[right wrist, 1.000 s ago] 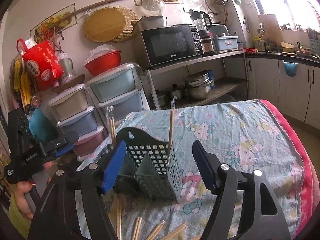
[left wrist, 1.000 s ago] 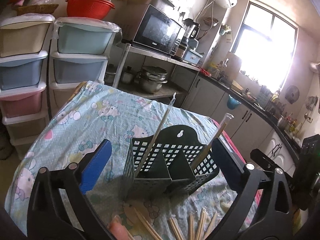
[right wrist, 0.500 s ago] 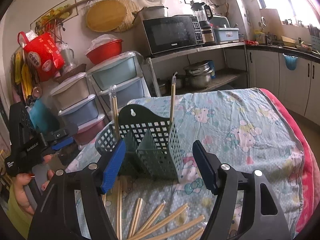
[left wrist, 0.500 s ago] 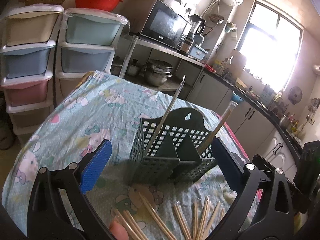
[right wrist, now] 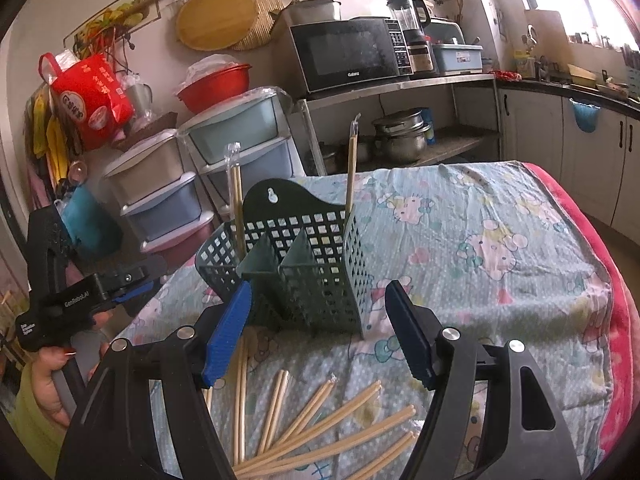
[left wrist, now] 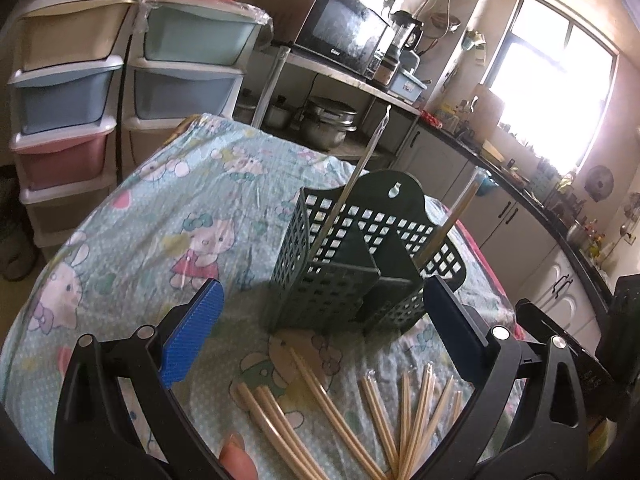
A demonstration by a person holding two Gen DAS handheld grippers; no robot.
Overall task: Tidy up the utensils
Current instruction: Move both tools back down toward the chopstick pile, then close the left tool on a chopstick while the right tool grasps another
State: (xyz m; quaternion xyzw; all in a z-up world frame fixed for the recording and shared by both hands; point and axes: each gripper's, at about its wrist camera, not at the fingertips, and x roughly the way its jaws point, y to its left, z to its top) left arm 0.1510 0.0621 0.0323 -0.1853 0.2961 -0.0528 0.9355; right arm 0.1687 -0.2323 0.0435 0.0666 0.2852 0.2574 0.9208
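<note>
A dark green perforated utensil holder (left wrist: 352, 264) (right wrist: 304, 276) stands on the cartoon-print tablecloth (left wrist: 160, 232) (right wrist: 500, 264). A wrapped chopstick pair leans in each of its two outer compartments (left wrist: 362, 168) (right wrist: 351, 168). Several wrapped chopstick pairs (left wrist: 336, 416) (right wrist: 320, 424) lie loose on the cloth in front of the holder. My left gripper (left wrist: 320, 340) is open, just short of the holder and above the loose pairs. My right gripper (right wrist: 318, 336) is open too, its fingers either side of the holder's near corner, nothing held.
Stacked plastic drawers (left wrist: 64, 92) and a shelf with a microwave (left wrist: 344, 44) stand beyond the table. A kitchen counter (left wrist: 532, 208) runs along the right. In the right wrist view the left gripper's body (right wrist: 72, 300) and the person's hand show at the left edge.
Both grippers have sunk and tilted down toward the table. The holder now sits higher in each view, and more of the loose chopsticks show in front of it. The jaws are unchanged.
</note>
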